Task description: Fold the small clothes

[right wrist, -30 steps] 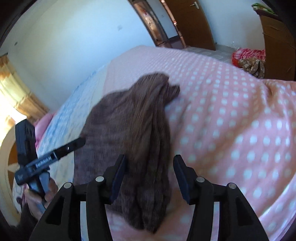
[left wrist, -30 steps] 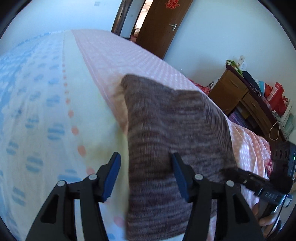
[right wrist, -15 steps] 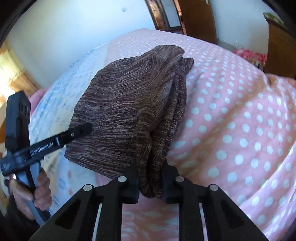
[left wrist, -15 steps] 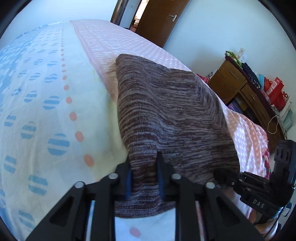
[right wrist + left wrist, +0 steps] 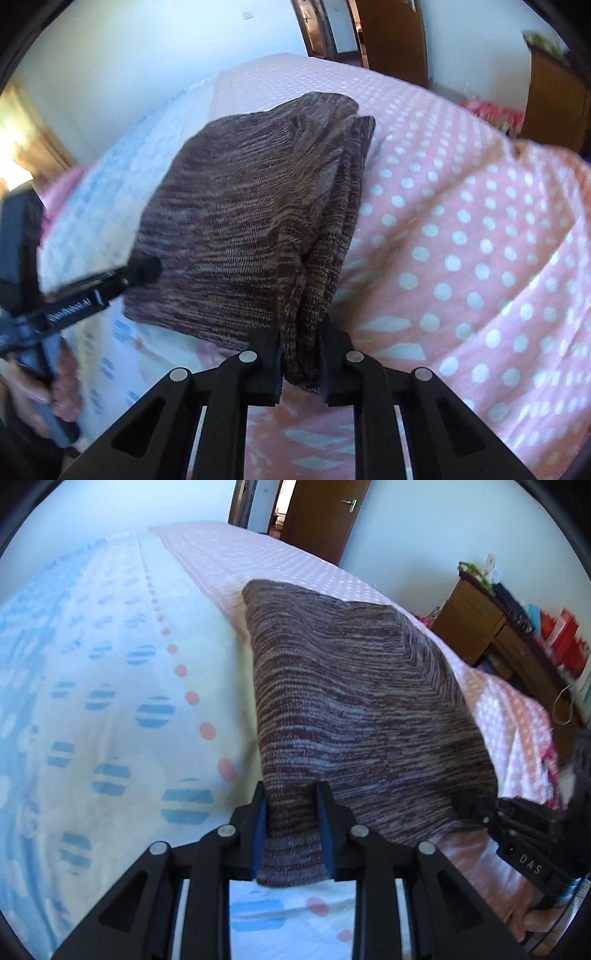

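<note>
- Left gripper (image 5: pixel 291 827): a second ago its blue pads stood wide apart astride the knit's near edge; now they pinch that edge's left corner, though the jaws are easing open again after their tightest squeeze half a second back
- Right gripper (image 5: pixel 300 363): also wide open a second ago, its jaws are now clamped on the bunched right corner of the knit (image 5: pixel 243 221) and have held that narrow gap for the last half second
- Knit (image 5: pixel 354 716): a folded brown-and-grey marled garment, finely striped, its near edge lifted off the bed between the two grippers; the far end rests on the bed
- Along its right side several layers stack in soft ridges, seen from the right wrist; the top face is smooth, with a diagonal crease toward the far right corner
- Bed (image 5: pixel 122 686): the knit lies across the seam where the pale sheet with blue striped dots meets the pink spotted blanket (image 5: pixel 461 236)
- Beyond: a brown door (image 5: pixel 321 517) and a wooden dresser (image 5: pixel 491 635)
</note>
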Demonstrator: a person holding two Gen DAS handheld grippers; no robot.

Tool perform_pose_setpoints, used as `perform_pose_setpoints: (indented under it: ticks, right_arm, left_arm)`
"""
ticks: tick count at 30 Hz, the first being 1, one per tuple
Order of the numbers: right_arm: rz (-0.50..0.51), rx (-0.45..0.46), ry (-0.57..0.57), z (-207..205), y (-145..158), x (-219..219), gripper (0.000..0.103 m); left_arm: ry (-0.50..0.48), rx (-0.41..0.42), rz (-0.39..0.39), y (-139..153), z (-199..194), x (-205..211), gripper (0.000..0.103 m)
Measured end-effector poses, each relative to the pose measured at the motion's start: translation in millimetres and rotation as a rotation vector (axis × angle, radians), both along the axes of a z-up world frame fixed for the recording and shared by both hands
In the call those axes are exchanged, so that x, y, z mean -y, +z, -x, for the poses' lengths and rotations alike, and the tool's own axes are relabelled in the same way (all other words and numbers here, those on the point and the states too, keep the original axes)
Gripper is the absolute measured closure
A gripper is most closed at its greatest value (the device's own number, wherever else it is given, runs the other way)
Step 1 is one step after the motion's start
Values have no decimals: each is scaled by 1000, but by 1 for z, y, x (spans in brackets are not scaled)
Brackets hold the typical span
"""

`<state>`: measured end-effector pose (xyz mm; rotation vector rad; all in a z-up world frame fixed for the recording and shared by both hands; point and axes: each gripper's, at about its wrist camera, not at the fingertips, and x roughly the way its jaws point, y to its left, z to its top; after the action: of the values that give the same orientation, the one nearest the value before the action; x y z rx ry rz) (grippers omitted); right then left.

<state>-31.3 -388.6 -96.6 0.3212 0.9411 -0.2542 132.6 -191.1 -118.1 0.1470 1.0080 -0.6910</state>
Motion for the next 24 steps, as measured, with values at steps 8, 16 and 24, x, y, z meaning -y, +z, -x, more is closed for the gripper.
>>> perform_pose_setpoints:
  ticks: [8,16,24]
  right_arm:
    - [97,9,-7,39,26,-24,83]
    - [226,67,-3,83,65,-55,50]
    - [296,232,-34,101,105,-76,50]
  left_arm:
    - [58,196,-104,18,30,-18,69]
    - [66,351,-82,51,75,-31,39]
    - [101,530,-4,98,118,-47,0]
